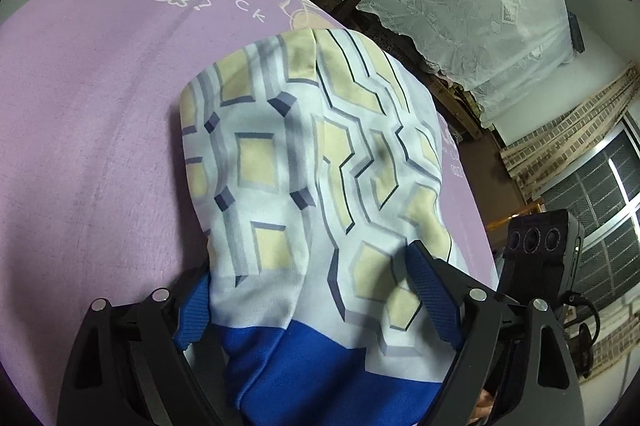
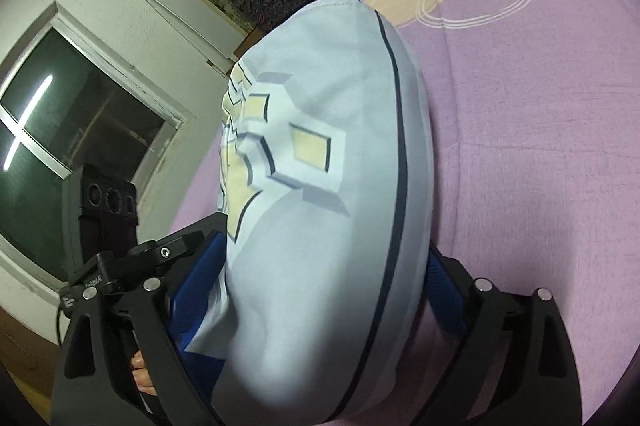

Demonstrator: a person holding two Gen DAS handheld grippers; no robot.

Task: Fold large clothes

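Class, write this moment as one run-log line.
left gripper: shut on patterned garment | right gripper: shut on garment | garment lifted over purple sheet

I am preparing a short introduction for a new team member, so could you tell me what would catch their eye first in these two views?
The patterned garment, pale blue with cream and navy geometric shapes, fills the middle of both views, bunched between the fingers of the left hand-held gripper and the right hand-held gripper. Beneath it lies a lilac bedsheet printed with white lettering, and a dark window shows at the left of the right wrist view.
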